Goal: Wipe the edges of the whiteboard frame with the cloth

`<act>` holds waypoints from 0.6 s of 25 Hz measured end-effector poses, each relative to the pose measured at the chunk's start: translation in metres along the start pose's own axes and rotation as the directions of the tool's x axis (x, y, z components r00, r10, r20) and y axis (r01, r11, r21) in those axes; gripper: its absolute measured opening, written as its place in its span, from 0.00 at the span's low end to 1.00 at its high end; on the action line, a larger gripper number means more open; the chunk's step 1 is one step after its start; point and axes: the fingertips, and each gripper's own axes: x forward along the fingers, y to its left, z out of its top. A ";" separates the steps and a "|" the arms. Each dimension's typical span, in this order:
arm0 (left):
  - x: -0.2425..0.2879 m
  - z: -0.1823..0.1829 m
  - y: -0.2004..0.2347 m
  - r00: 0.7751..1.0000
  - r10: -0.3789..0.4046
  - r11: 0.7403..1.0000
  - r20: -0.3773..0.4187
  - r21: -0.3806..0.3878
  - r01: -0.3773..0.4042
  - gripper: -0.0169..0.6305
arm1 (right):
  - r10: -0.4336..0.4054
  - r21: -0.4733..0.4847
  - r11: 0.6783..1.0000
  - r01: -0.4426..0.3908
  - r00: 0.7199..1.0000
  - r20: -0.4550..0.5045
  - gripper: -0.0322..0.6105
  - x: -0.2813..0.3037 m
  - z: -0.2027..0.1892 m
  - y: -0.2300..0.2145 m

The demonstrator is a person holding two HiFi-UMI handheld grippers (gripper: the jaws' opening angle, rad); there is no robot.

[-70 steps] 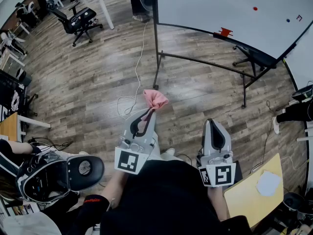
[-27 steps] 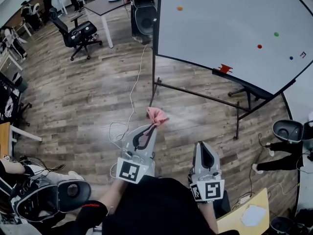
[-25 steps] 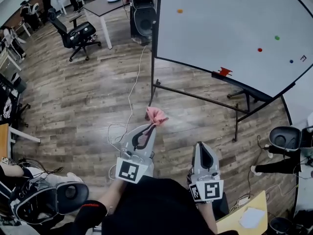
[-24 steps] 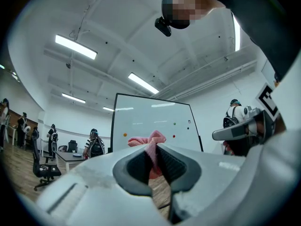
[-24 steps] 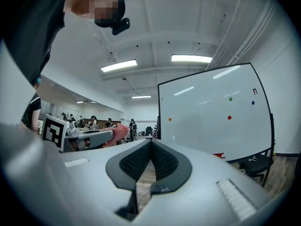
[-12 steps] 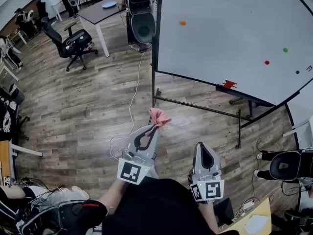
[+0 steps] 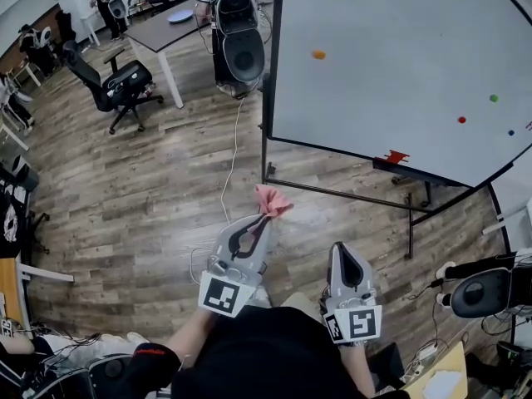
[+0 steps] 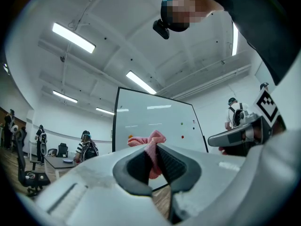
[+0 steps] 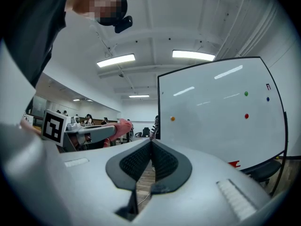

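A white whiteboard (image 7: pixel 399 65) in a dark frame (image 7: pixel 268 81) stands on a wheeled stand ahead and to the right; it shows in the left gripper view as whiteboard (image 8: pixel 155 124) and in the right gripper view as whiteboard (image 9: pixel 216 117). My left gripper (image 7: pixel 264 216) is shut on a pink cloth (image 7: pixel 271 199), which bunches out past the tips; the pink cloth (image 8: pixel 149 145) sits pinched between the pads. It hangs short of the frame's lower left corner. My right gripper (image 7: pixel 342 252) is shut with nothing in it, lower and to the right.
Small coloured magnets (image 7: pixel 319 54) dot the board. A red eraser (image 7: pixel 392 156) sits on the bottom tray. A white cable (image 7: pixel 229 181) trails over the wooden floor. A black speaker (image 7: pixel 241 52), a desk (image 7: pixel 166 32) and office chairs (image 7: pixel 116 86) stand far left. People stand at the back.
The view has drawn closer to the whiteboard and risen; the board fills more of the picture. Both grippers keep their pose, the left still holding the cloth.
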 end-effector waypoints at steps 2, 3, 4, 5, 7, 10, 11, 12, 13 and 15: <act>0.006 -0.003 0.006 1.000 -0.002 1.000 -0.006 0.004 0.002 0.05 | 0.006 -0.005 1.000 -0.006 1.000 0.001 0.05 0.010 0.000 -0.003; 0.009 -0.004 0.009 1.000 -0.002 1.000 -0.007 0.010 0.002 0.05 | 0.009 -0.006 1.000 -0.009 1.000 0.003 0.05 0.016 0.000 -0.004; 0.013 -0.004 0.012 1.000 -0.004 1.000 -0.003 0.018 0.004 0.05 | 0.013 -0.005 1.000 -0.013 1.000 0.004 0.05 0.020 0.000 -0.005; 0.016 -0.003 0.014 1.000 -0.007 1.000 0.004 0.029 0.006 0.05 | 0.017 -0.002 1.000 -0.017 1.000 0.005 0.05 0.025 0.001 -0.006; 0.023 0.001 0.016 1.000 -0.016 0.998 0.021 0.057 0.015 0.05 | 0.026 0.004 1.000 -0.026 1.000 0.005 0.05 0.033 0.003 -0.008; 0.034 0.004 0.025 0.999 -0.006 0.996 0.032 0.084 0.004 0.05 | 0.048 0.009 0.999 -0.048 0.999 0.002 0.05 0.050 0.001 -0.013; 0.038 0.004 0.030 0.999 0.008 0.997 0.032 0.077 -0.010 0.05 | 0.057 0.011 0.998 -0.057 0.998 0.001 0.05 0.057 0.001 -0.014; 0.042 0.004 0.036 0.999 0.023 0.998 0.033 0.065 -0.025 0.05 | 0.066 0.014 0.998 -0.066 0.998 0.000 0.05 0.065 0.000 -0.015; 0.047 0.004 0.041 0.999 0.035 0.998 0.033 0.055 -0.037 0.05 | 0.075 0.017 0.997 -0.075 0.997 0.000 0.05 0.072 0.000 -0.016; 0.058 0.007 0.051 0.998 0.043 0.997 0.037 0.063 -0.045 0.05 | 0.089 0.019 0.996 -0.089 0.996 0.001 0.05 0.089 0.001 -0.020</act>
